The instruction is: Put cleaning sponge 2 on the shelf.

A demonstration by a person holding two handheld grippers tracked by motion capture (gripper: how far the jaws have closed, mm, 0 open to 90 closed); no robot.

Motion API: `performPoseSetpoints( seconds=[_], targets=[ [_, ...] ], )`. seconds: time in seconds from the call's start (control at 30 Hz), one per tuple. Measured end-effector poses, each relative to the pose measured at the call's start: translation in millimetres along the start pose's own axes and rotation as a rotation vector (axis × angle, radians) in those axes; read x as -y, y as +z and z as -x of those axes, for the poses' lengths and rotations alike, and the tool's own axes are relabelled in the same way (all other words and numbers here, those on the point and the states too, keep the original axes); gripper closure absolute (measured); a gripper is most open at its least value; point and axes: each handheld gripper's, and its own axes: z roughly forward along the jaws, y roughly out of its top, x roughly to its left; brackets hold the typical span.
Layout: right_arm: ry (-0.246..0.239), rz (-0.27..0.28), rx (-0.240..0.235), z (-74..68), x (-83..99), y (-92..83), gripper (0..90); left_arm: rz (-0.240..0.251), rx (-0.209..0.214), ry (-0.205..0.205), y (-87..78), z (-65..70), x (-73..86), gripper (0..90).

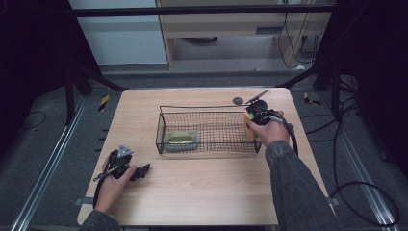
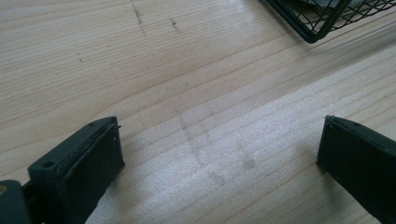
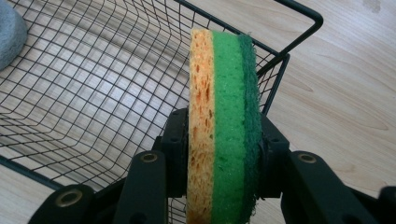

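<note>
The left gripper (image 1: 142, 171) is rested wide apart on the table (image 1: 202, 192), empty. In the wire basket (image 1: 208, 131) 1 yellow item (image 1: 181, 138) is already lodged — the sponge (image 3: 223, 126) is clamped by the right gripper (image 3: 223, 154) at the basket's right end, not yet dropped in.

The left gripper (image 1: 143, 170) rests low near the table's front, its jaws wide apart. The right gripper (image 1: 251, 126), held farther forward, has its jaws closed together.

A lab or recording rig: a wooden counter (image 1: 207, 192) stands on grey carpet (image 1: 43, 139), framed by black struts (image 1: 96, 77) and floor rails (image 1: 53, 159), with loose cables (image 1: 356, 192) and taped markers (image 1: 103, 102).
</note>
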Motion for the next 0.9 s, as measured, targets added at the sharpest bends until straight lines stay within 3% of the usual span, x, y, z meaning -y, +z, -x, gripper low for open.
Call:
performPoseSetpoints(
  seconds=[0.47, 0.9],
  targets=[
    [-0.009, -0.031, 0.014, -7.0, -4.3, 15.7, 63.9, 0.0, 0.001, 0.001, 0.1, -0.2, -0.1, 0.0],
    [-0.028, -0.063, 0.064, -13.6, -7.9, 30.2, 62.7, 0.0, 0.003, 0.003, 0.3, -0.3, -0.3, 0.0]
  ],
)
